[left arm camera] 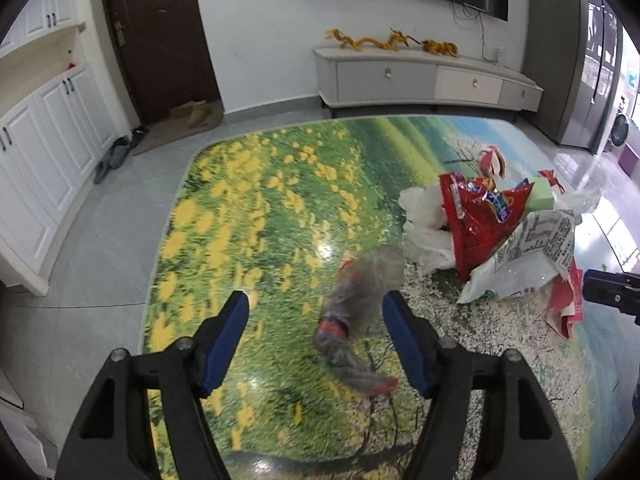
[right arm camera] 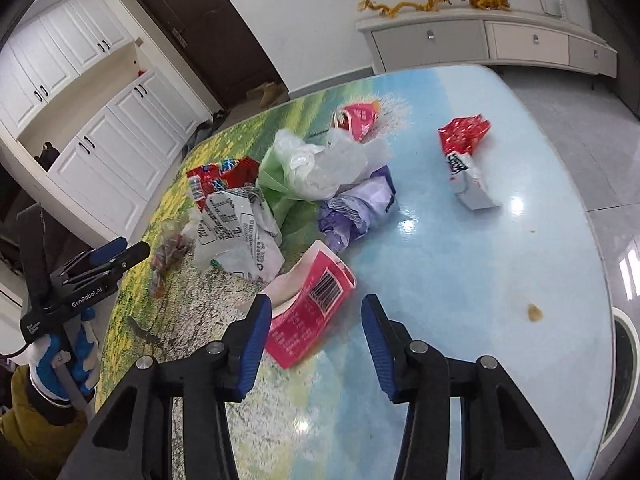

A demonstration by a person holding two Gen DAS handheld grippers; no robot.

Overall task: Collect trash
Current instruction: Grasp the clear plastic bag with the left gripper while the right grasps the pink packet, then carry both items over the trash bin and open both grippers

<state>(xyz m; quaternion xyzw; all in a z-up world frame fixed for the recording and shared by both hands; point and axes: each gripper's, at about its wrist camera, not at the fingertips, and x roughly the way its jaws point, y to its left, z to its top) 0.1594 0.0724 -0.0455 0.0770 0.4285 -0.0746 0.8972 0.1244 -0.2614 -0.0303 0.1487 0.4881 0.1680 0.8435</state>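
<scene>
The right gripper (right arm camera: 316, 320) is over the glossy landscape-print table (right arm camera: 460, 280), jaws apart. A pink printed carton with a barcode (right arm camera: 310, 312) lies partly between them, against the left pad, apparently not clamped. The left gripper (left arm camera: 316, 312) has its jaws apart over a crumpled clear plastic wrapper with red bands (left arm camera: 356, 320), which lies flat between them, blurred. Beyond stands a heap of bags: a white printed bag (right arm camera: 236, 232), a red foil packet (left arm camera: 480, 220), and a purple wrapper (right arm camera: 360, 208).
</scene>
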